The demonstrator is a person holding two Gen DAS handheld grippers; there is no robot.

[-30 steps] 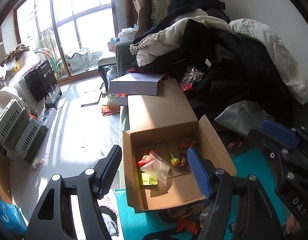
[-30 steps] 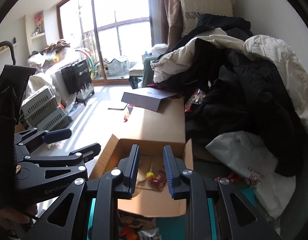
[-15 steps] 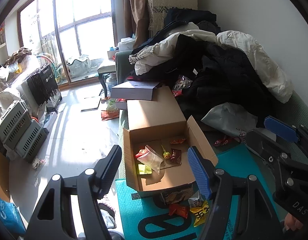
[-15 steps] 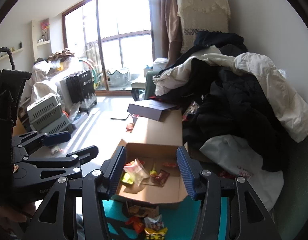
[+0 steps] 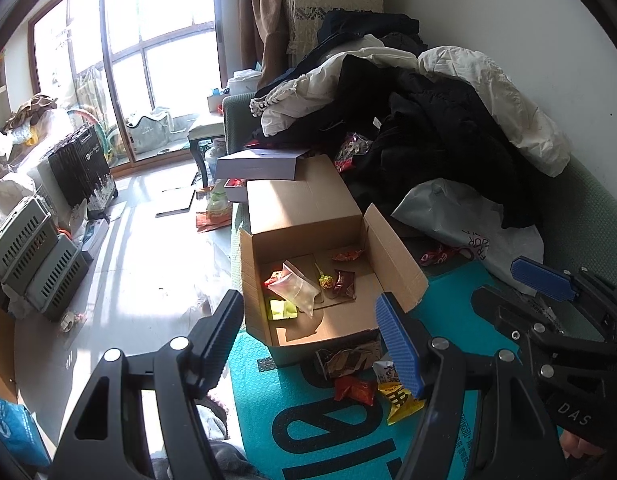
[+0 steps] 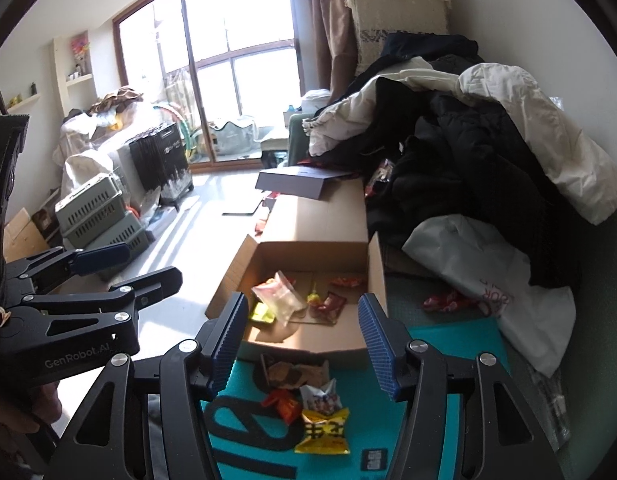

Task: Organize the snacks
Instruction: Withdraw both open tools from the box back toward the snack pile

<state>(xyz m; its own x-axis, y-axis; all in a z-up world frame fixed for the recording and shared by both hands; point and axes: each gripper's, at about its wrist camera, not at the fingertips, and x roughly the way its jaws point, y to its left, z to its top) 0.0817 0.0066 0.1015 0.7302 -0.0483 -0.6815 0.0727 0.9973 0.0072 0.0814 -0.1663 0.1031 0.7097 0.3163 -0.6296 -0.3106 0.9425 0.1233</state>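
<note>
An open cardboard box [image 5: 392, 248] [image 6: 372, 280] stands on a teal mat [image 5: 448, 292] [image 6: 448, 336]. In it lie a clear bag [image 5: 296, 288] [image 6: 278, 296], a lollipop [image 5: 325, 280], a dark red packet [image 5: 344, 282], an orange packet [image 5: 348, 255] and a yellow-green packet [image 5: 282, 308]. In front of the box lie loose snacks: a brown packet [image 6: 292, 372], a red one [image 6: 282, 404], a white one [image 6: 320, 398] and a yellow one [image 6: 324, 432] [image 5: 398, 400]. My left gripper [image 5: 308, 312] [image 6: 140, 266] is open and empty. My right gripper [image 6: 302, 308] [image 5: 520, 284] is opening its jaws, with nothing between them.
A heap of dark and white clothes [image 5: 428, 120] and a white plastic bag [image 5: 468, 220] crowd the right side. A closed carton [image 5: 296, 196] with a flat purple box [image 5: 260, 164] lies behind the open box. Grey crates [image 5: 32, 248] stand on the sunlit floor at left.
Both grippers have drawn back from the box, so it looks smaller and the loose snacks on the mat have come into view. The right jaws have spread from nearly shut to wide.
</note>
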